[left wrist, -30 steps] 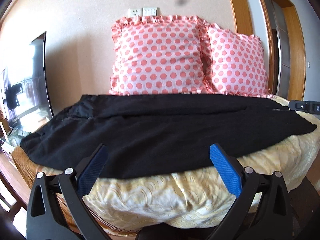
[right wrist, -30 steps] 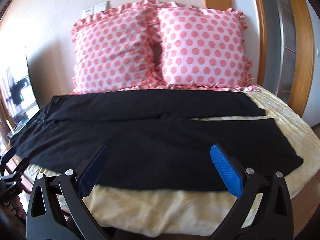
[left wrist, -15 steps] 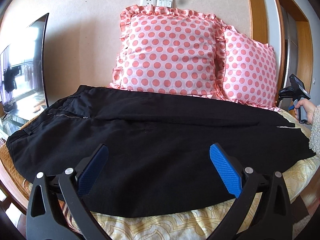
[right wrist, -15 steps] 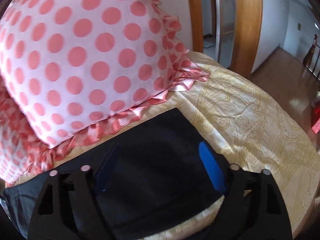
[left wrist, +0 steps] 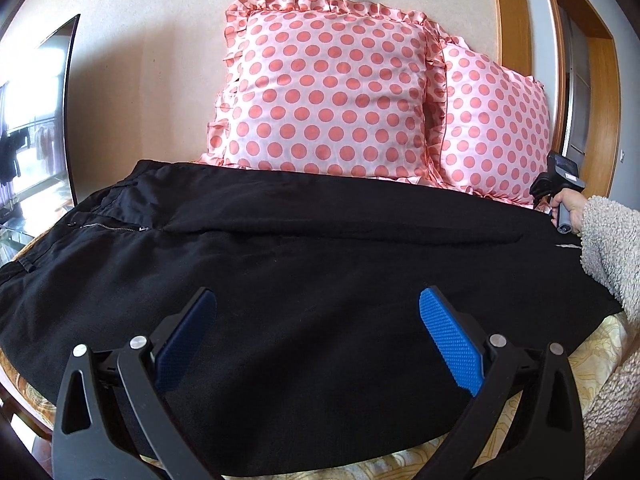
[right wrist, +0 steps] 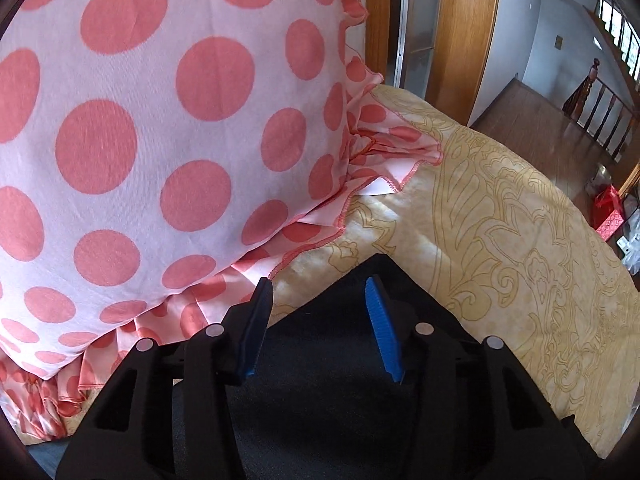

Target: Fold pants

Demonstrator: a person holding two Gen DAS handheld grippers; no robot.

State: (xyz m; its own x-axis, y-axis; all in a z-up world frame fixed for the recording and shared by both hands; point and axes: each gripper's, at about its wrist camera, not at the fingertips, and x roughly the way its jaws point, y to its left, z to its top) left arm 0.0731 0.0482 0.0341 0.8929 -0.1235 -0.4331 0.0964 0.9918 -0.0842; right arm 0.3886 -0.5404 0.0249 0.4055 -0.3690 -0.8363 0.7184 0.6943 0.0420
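Black pants (left wrist: 304, 280) lay flat across the bed (right wrist: 520, 216), below the polka-dot pillows (left wrist: 332, 96). Left gripper (left wrist: 318, 328) hovered over them, fingers wide apart. Right gripper (right wrist: 320, 312) straddled the pant-leg corner (right wrist: 380, 268), fingers apart, nothing clamped.

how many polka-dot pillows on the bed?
2. Larger pillow stands against the wall behind the pants; second pillow leans beside it on the right. None appear hidden.
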